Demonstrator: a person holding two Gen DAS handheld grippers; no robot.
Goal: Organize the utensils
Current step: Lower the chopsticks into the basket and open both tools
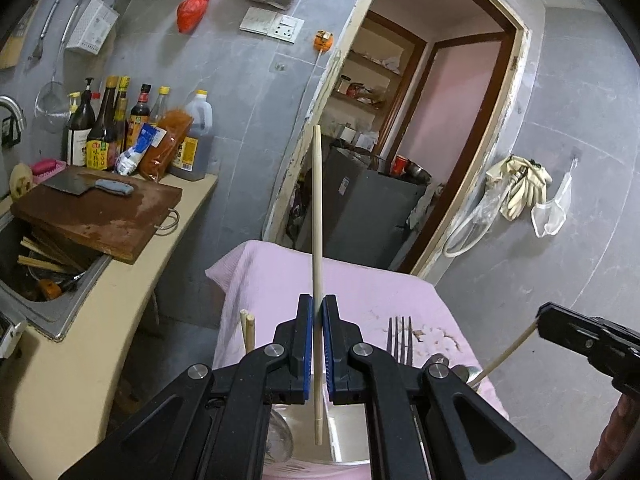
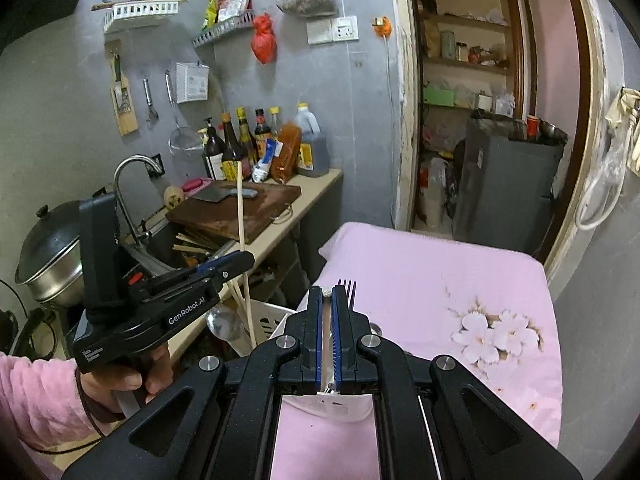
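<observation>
Centrally, left tool is clamped on an upright chopstick; right tool is closed on a thin metal utensil, type unclear.

Open pink cloth ahead; clutter close below

The tablecloth lies bare beyond the fork; the white holder, perhaps crowded with utensils, blocks the near left.

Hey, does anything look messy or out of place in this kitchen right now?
Yes. The wooden cutting board hangs partly over the sink, with a cleaver lying on it. Loose chopsticks are piled in the sink below. The pink tablecloth shows small brownish stains near its right edge. Left claw grips a single chopstick upright.
</observation>
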